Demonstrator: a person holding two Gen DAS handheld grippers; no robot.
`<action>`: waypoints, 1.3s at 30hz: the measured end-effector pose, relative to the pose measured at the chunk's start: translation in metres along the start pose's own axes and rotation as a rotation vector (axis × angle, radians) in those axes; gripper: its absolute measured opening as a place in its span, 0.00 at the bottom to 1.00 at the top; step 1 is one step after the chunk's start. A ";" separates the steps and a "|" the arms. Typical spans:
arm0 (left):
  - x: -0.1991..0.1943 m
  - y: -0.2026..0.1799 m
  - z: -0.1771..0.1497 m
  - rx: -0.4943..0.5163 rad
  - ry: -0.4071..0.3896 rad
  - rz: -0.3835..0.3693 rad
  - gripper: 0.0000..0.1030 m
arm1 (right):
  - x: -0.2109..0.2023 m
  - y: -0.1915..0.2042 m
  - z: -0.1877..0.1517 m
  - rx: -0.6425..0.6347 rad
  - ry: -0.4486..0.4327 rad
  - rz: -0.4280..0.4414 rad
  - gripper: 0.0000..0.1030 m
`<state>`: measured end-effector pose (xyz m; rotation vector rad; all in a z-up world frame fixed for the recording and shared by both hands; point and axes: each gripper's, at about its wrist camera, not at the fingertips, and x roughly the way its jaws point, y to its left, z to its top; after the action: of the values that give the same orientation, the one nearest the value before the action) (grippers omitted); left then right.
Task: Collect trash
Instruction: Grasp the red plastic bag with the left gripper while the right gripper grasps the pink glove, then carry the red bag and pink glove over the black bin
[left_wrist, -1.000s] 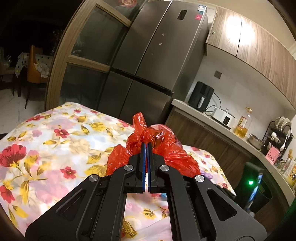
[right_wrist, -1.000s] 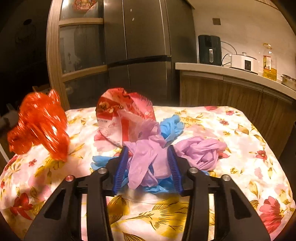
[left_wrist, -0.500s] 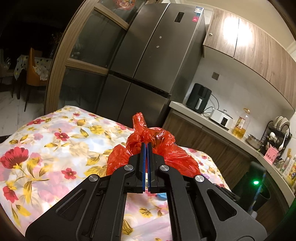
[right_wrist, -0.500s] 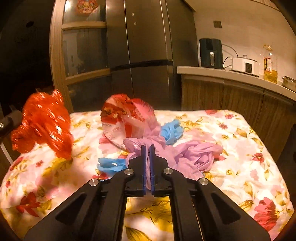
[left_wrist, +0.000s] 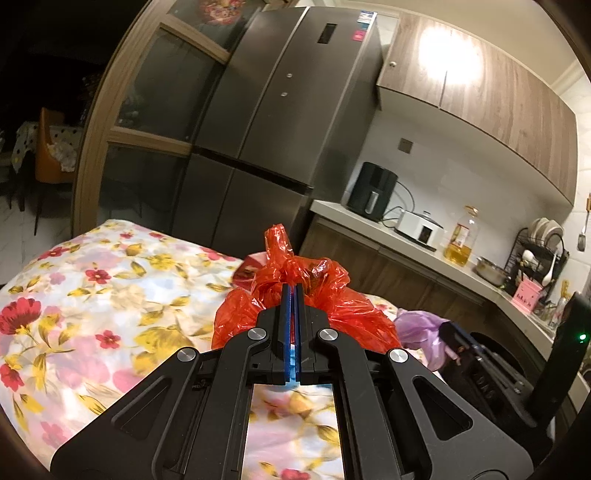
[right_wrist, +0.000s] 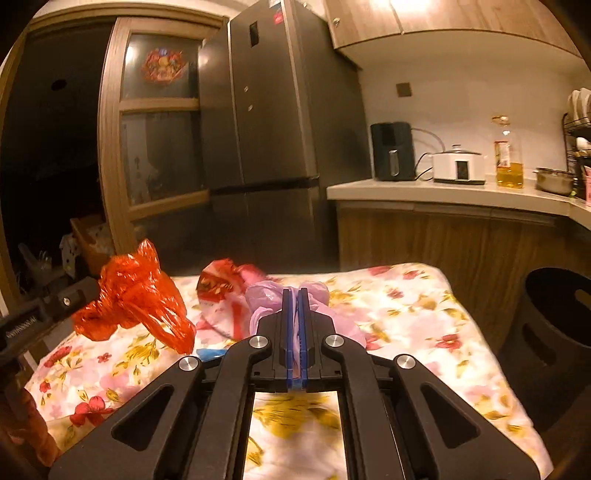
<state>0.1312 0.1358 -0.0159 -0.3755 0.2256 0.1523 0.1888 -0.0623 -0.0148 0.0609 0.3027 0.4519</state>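
My left gripper (left_wrist: 293, 290) is shut on a crumpled red plastic bag (left_wrist: 332, 306), held above the flowered table (left_wrist: 92, 295); from the right wrist view the same red bag (right_wrist: 136, 295) hangs at the left, off the cloth. My right gripper (right_wrist: 294, 295) is shut on a wad of purple gloves (right_wrist: 266, 295), lifted clear of the flowered table (right_wrist: 424, 314). In the left wrist view the purple gloves (left_wrist: 421, 325) and the right gripper's body show at lower right. A red-and-white snack bag (right_wrist: 218, 284) stands on the table behind them, and a blue glove (right_wrist: 210, 353) lies by my right gripper's left arm.
A black bin (right_wrist: 554, 317) stands on the floor right of the table. Behind the table are a grey fridge (right_wrist: 266, 147) and a wooden glass door (right_wrist: 159, 147). The counter (right_wrist: 443, 192) carries an air fryer, a white cooker and an oil bottle.
My right gripper closed on the purple gloves and lifted them off the table, leaving the blue glove behind. My left gripper rose a little, still holding the red bag.
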 end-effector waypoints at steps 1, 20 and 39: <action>0.000 -0.004 -0.001 0.005 0.001 -0.005 0.00 | -0.004 -0.004 0.001 0.002 -0.007 -0.007 0.03; -0.001 -0.110 -0.028 0.114 0.049 -0.167 0.00 | -0.076 -0.080 0.011 0.055 -0.097 -0.147 0.03; 0.031 -0.226 -0.039 0.219 0.067 -0.363 0.00 | -0.112 -0.159 0.030 0.099 -0.178 -0.337 0.03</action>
<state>0.1968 -0.0834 0.0196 -0.1982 0.2340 -0.2411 0.1691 -0.2537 0.0244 0.1435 0.1550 0.0956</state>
